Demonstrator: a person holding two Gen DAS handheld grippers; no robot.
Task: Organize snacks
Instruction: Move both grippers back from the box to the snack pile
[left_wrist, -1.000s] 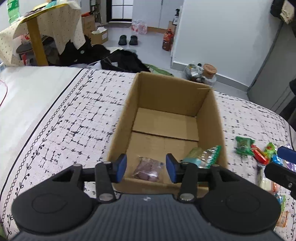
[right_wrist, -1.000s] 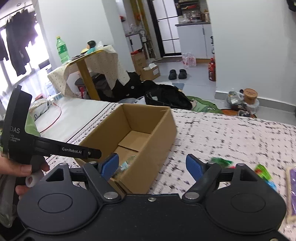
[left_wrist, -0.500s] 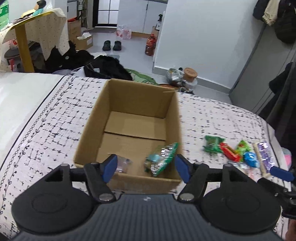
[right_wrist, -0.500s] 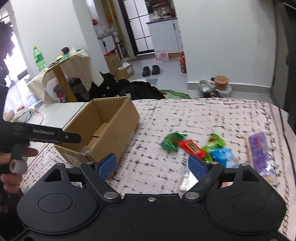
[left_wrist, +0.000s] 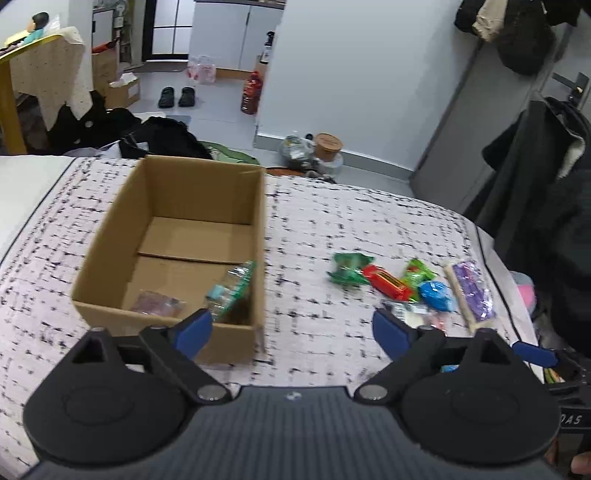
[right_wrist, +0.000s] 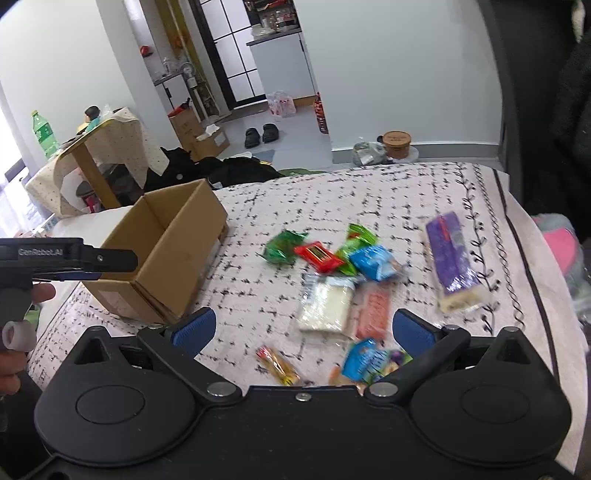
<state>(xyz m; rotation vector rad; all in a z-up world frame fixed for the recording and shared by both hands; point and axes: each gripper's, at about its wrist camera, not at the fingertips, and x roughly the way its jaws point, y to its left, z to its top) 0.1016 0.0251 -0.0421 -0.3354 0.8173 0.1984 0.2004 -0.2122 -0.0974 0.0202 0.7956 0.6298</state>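
Note:
An open cardboard box (left_wrist: 110, 258) (right_wrist: 173, 251) stands on the patterned bedspread. A green-silver packet (left_wrist: 231, 290) and a purplish clear packet (left_wrist: 157, 302) lie inside it. My left gripper (left_wrist: 291, 330) hovers off the box's near right corner, its jaws opening with nothing between them. To the right lies a snack pile: green packet (right_wrist: 282, 245), red bar (right_wrist: 319, 256), blue bag (right_wrist: 373, 262), long purple pack (right_wrist: 450, 258), white pack (right_wrist: 327, 302), orange wafer pack (right_wrist: 375, 310). My right gripper (right_wrist: 303, 328) hangs above the pile's near side, jaws opening and empty.
The bedspread (left_wrist: 332, 214) ends at the far and right edges. Beyond it are clothes on the floor (left_wrist: 162, 136), a draped table (right_wrist: 103, 147) and a tub (right_wrist: 397, 142). A dark coat (left_wrist: 535, 177) hangs at the right. A hand (right_wrist: 14, 332) holds the left gripper.
Both views have swung right, from the box toward the snack pile. Both grippers' jaws have spread wider. The left gripper has drawn back from over the box.

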